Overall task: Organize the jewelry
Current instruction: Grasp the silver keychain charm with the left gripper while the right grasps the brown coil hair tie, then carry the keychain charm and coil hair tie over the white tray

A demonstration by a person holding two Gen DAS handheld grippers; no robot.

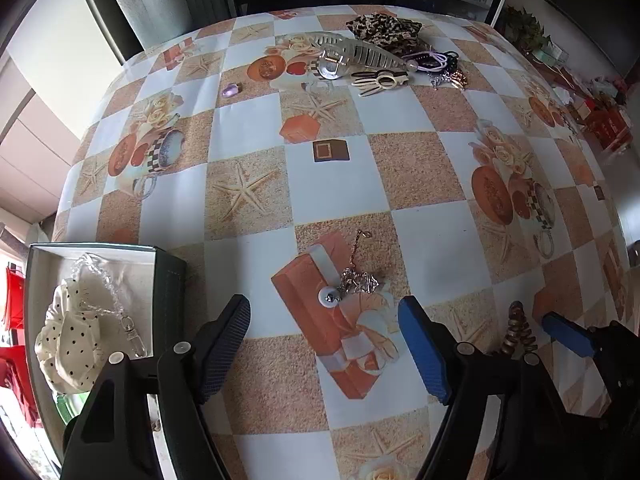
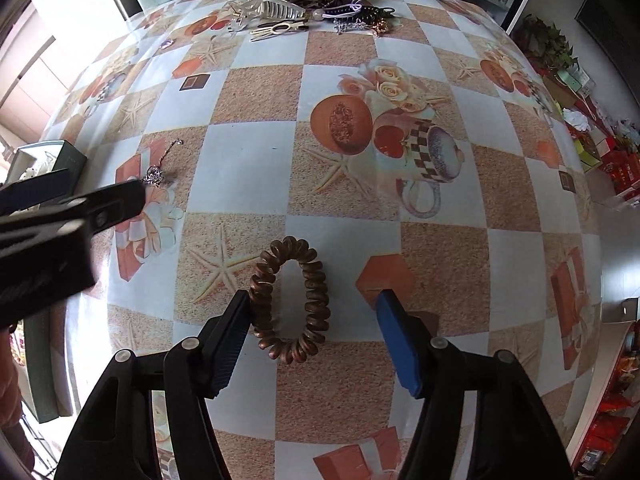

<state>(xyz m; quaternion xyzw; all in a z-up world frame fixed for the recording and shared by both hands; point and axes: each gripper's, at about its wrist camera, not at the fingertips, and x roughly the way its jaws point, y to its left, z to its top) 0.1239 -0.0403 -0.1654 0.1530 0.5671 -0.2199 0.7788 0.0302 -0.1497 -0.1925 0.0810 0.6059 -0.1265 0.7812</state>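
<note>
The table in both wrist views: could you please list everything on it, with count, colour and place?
Box: one, dark green, white-lined, left edge; holds a polka-dot cream scrunchie and a clear bead chain.
Silver necklace: one, between the left claw's fingers.
Spiral hair tie: one, bronze, between the right claw's fingers, touching the black one.
Purple ring: one, far left.
Accessory pile: clips, leopard scrunchie, cords, far edge.
Left claw: open.
Right claw: open.

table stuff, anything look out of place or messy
Mostly yes: a silver chain lies loose beside the box, a purple stone sits alone, and clips are heaped at the far edge. Nothing looks broken.
</note>
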